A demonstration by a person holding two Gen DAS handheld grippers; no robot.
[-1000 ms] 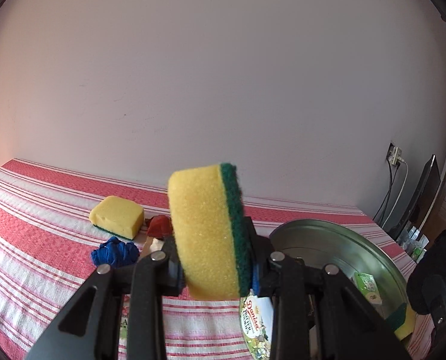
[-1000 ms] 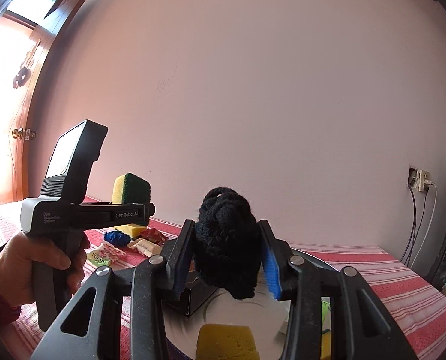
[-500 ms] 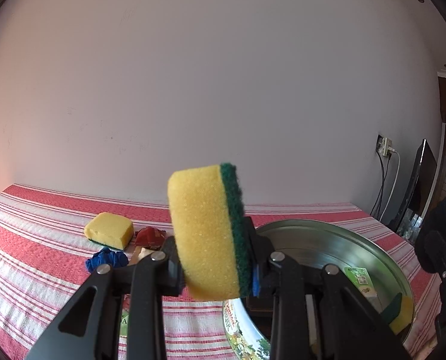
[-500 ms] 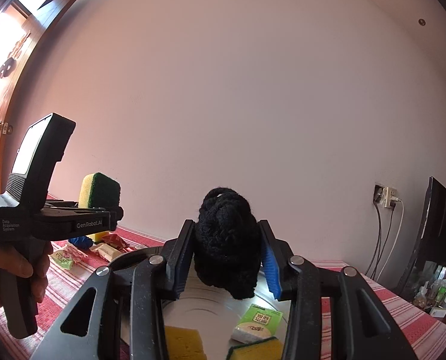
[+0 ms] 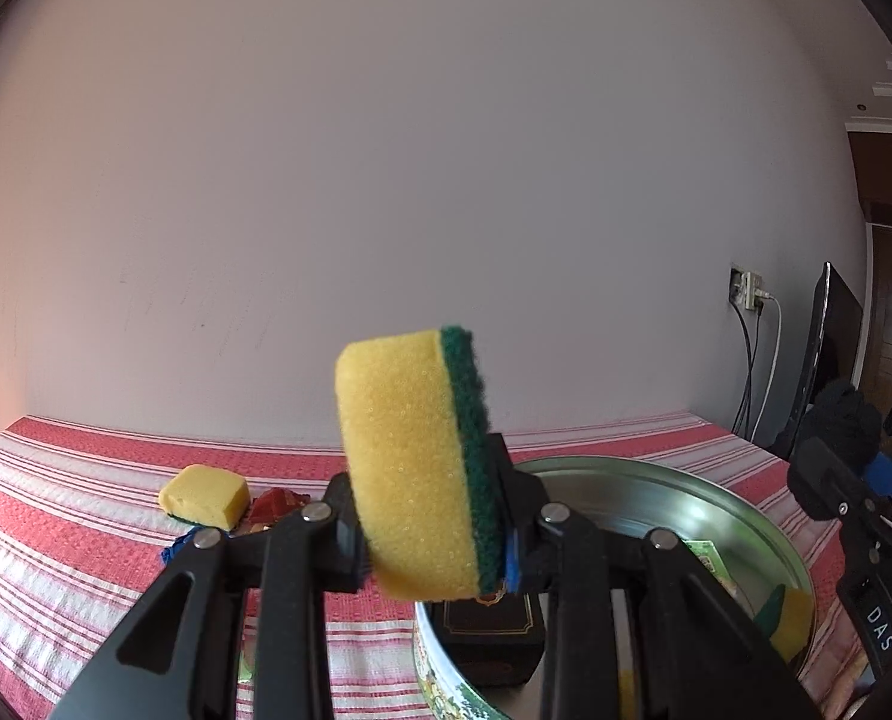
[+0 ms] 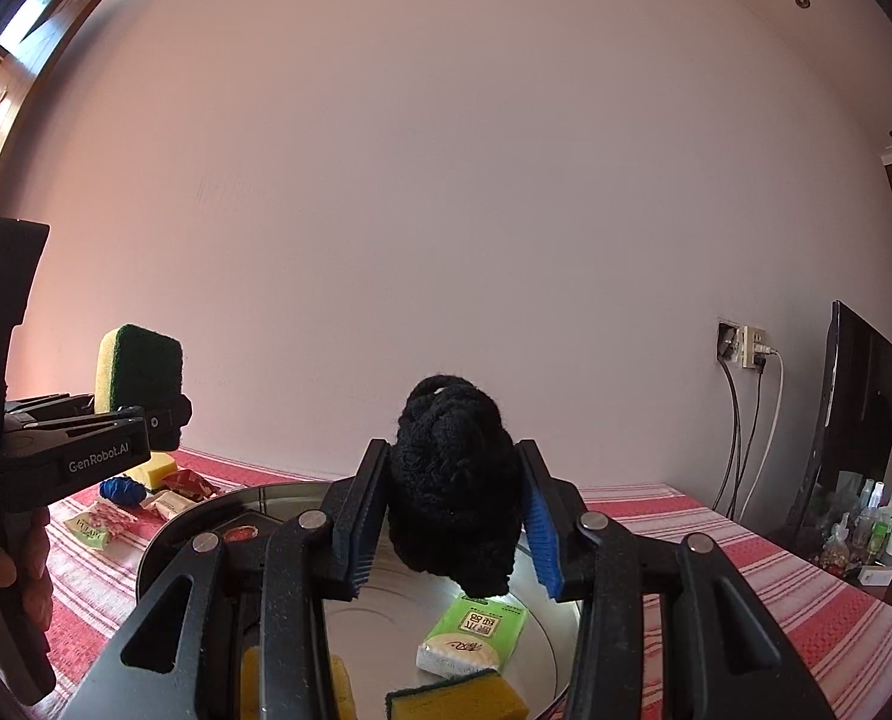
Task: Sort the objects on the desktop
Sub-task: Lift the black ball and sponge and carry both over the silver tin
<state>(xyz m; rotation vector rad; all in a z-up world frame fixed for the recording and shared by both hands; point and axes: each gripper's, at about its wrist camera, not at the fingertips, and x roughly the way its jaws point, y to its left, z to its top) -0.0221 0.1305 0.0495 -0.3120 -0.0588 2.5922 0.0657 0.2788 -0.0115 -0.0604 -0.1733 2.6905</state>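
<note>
The left gripper [image 5: 431, 531] is clamped on a yellow-and-green sponge [image 5: 416, 462], held upright above the near rim of the round metal tin [image 5: 739, 504]. The right gripper [image 6: 451, 525] grips a black knitted bundle [image 6: 454, 486] over the tin on the striped desk [image 5: 74, 480].

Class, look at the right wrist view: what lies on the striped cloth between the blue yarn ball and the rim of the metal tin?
Snack packets: in the right wrist view a pale wrapped bar and a red packet lie between the blue yarn ball and the metal tin.
</note>
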